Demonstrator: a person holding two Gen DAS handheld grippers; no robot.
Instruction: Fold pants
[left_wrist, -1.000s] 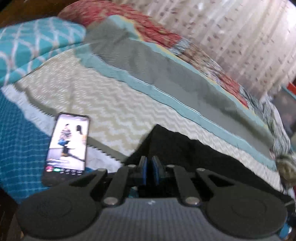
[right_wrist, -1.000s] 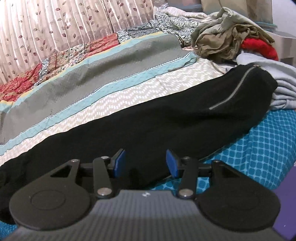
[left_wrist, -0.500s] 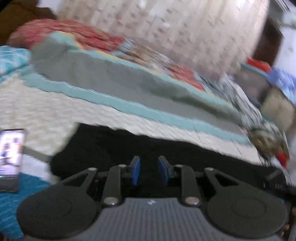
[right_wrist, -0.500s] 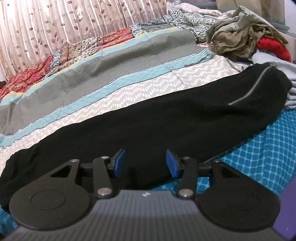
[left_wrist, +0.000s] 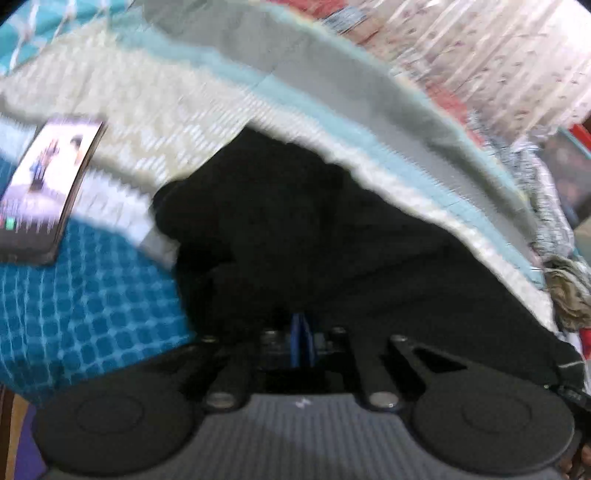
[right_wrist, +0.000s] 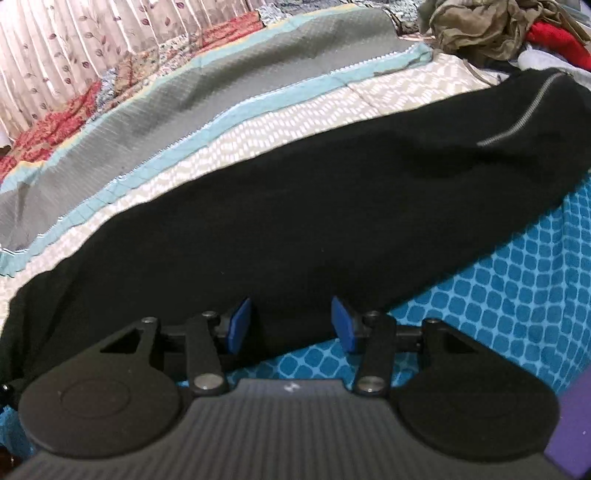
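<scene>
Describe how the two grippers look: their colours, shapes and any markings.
Both are alike. The left gripper and the right gripper each have a grey ribbed body with a small white mark, two round black discs, black link arms with silver pivot bolts, and blue pads on the fingers. No cables or sleeves show.

Bed (right_wrist: 498, 306) under striped patchwork quilt (right_wrist: 229, 88), pleated leaf-print curtain (right_wrist: 74, 40) behind, dim light

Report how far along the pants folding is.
Done: the black pants lie stretched lengthwise across the bed, seemingly leg on leg. In hand: the left gripper looks shut at one bunched end, though blur hides any cloth; the right gripper is open at their near edge. Left: every crosswise fold.
</scene>
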